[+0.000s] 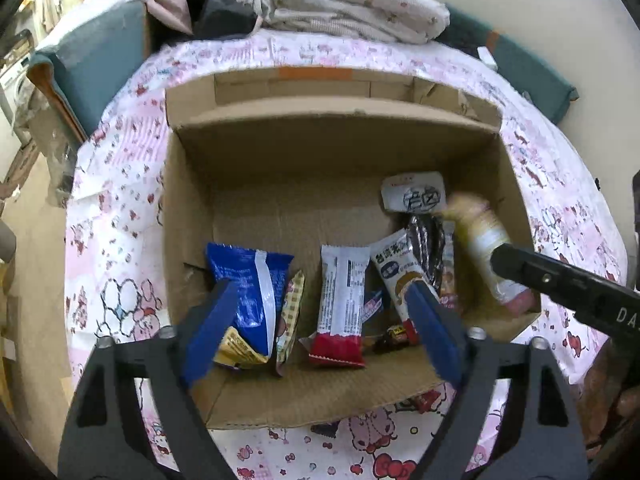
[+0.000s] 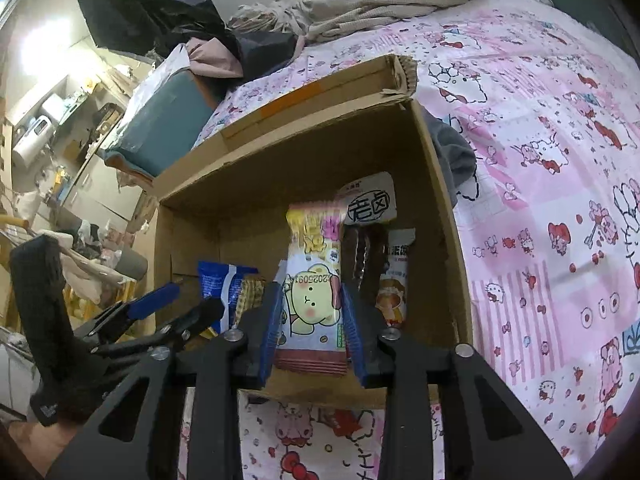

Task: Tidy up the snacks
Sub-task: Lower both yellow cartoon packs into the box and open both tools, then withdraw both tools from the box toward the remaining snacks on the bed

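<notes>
Snacks are the business here, and most of them already sit inside the open brown cardboard box (image 1: 280, 208) on the pink cartoon-print bedspread (image 1: 120, 184), so I'd judge the sorting well along. Largest of the lot, the shiny blue foil packet (image 1: 248, 300) stands at about 8 o'clock on the box floor in the left wrist view, with a small yellow checked sachet (image 1: 294, 304) touching its right side. Next, the white bar wrapper with a red end (image 1: 342, 304) lies near 6 o'clock, and to its right a white-and-brown tube-shaped packet (image 1: 394, 268) leans beside a dark glossy wrapper (image 1: 426, 248). A white rounded pouch with black lettering (image 1: 414, 192) rests toward 2 o'clock against the right wall. The right gripper (image 2: 310, 320) is clamped on a yellow-and-pink cartoon-bear wafer pack (image 2: 314, 280), held upright over the box's near right part, not yet set down; placing it among the others looks like the step in hand. The left gripper (image 1: 320, 320) hangs spread wide and carrying nothing above the near edge. A small red wrapper (image 1: 426, 400) lies outside on the bedspread at 5 o'clock, so something may remain to gather.
</notes>
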A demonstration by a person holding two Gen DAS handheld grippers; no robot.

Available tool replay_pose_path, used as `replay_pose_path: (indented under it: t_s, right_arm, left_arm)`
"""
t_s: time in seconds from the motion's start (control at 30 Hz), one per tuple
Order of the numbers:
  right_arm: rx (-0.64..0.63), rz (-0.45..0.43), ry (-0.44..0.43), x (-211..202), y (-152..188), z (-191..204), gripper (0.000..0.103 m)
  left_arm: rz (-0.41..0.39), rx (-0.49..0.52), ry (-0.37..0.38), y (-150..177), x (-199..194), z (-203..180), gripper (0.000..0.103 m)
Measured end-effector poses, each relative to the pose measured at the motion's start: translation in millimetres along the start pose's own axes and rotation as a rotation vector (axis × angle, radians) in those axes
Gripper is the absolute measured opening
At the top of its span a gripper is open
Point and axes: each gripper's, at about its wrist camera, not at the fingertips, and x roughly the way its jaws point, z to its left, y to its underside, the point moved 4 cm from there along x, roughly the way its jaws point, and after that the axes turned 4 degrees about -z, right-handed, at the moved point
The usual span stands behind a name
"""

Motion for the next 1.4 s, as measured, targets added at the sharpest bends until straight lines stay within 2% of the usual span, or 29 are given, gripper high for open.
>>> replay_pose_path:
  t_s: [0.03,0.07,0.13,0.27,0.4,0.8,0.97,1.13,1.4]
  right_arm:
    - [-0.002,-0.021,0.005,-2,-2,1,0.074]
    - [-0.007,-0.062,0.014,-8,-4,2,0.076]
    - [-0.025,-0.108,0.010,-18,-9,6,0.076]
    - [-0.007,-0.151,-0.021,-30,-12,8,0.076]
    - [0.003,-0.151,-0.016,-36,-11,8,0.076]
    - [-0.037,-0.142,-0.014,-67,13,19,0.076]
    - [-0.007,-0.118,-0.004,-74,31,15,0.076]
    - [0.026,-0.077,0.090,-74,55,8,0.076]
    - [0.106,0.022,0.098,-58,89,1,0.076]
  left_arm:
    - [-0.009,0.008,-0.009,-1,-4,-1,0.086]
    - [-0.011,0.012,-0.011,0,-6,-1,0.086]
    - [-0.026,0.018,0.010,2,-13,-2,0.086]
    - [-0.059,0.020,-0.006,2,-24,1,0.086]
    - [-0.053,0.016,0.015,2,-32,3,0.086]
    - [-0.043,-0.027,-0.011,25,-56,9,0.086]
    - [-0.042,-0.035,-0.038,38,-66,13,0.086]
    - [-0.017,-0.085,-0.070,50,-68,23,0.086]
    - [0.021,-0.132,-0.094,72,-67,28,0.086]
